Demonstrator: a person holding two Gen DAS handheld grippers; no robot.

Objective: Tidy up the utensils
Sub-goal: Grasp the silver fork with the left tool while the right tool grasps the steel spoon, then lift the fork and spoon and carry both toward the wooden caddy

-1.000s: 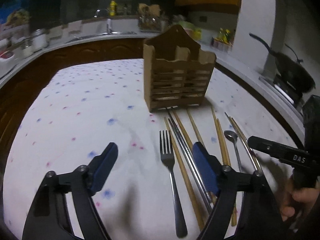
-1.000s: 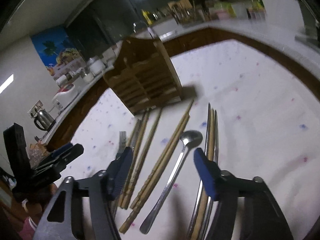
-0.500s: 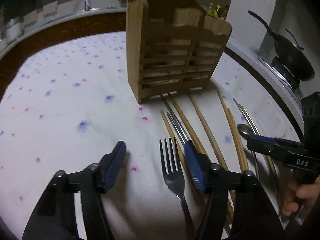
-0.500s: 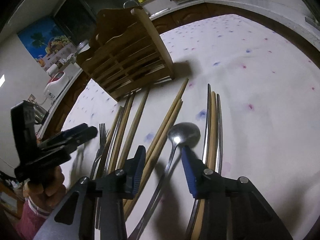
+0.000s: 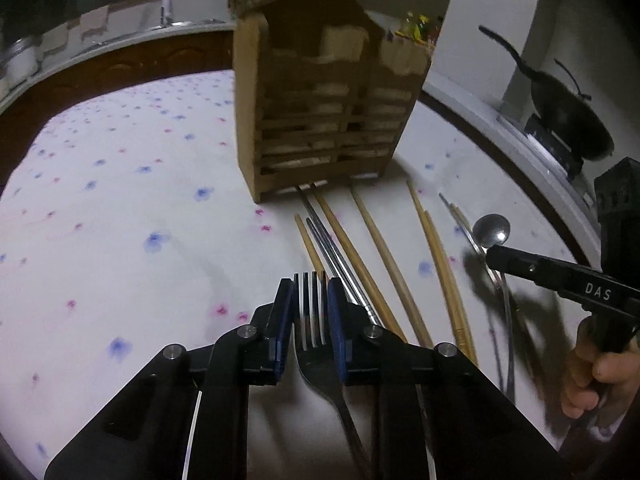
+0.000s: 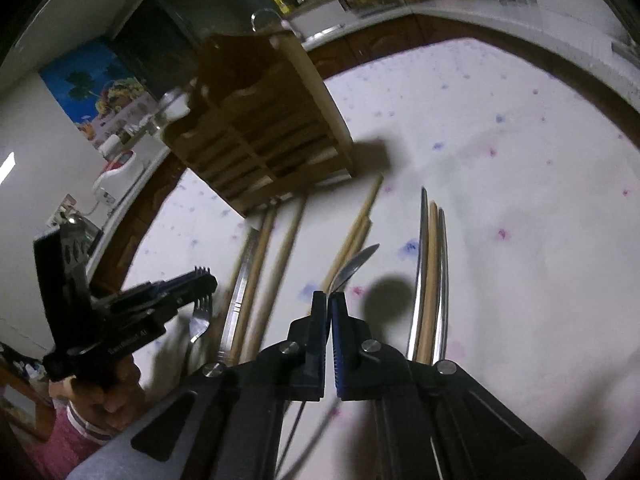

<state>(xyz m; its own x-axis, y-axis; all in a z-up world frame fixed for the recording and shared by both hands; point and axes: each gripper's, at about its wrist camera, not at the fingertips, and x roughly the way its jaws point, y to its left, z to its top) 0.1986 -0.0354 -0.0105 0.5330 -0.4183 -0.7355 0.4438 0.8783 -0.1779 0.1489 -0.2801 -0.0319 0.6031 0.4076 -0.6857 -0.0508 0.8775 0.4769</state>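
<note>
Fork (image 5: 314, 344) tines are being clamped between the blue pads of the left gripper (image 5: 310, 308), whose jaws have just been closing; the fork is lying on the flowered tablecloth (image 5: 120, 216), nearer than the wooden utensil holder (image 5: 328, 120) and in front of its left half. Beside it, toward the holder, steel chopsticks (image 5: 340, 260) and wooden chopsticks (image 5: 384, 256) are being left flat in a row, their far tips reaching the holder's base. In front of the holder's right side, the spoon (image 6: 354, 266) is being gripped at its neck by the right gripper (image 6: 330, 304), jaws just closed tight on it, the bowl tilted on edge above the cloth. Right of the spoon, another steel-and-wood chopstick bundle (image 6: 430, 280) is lying. Behind the holder, a kitchen counter (image 5: 120, 40) is being seen, blurred.
</note>
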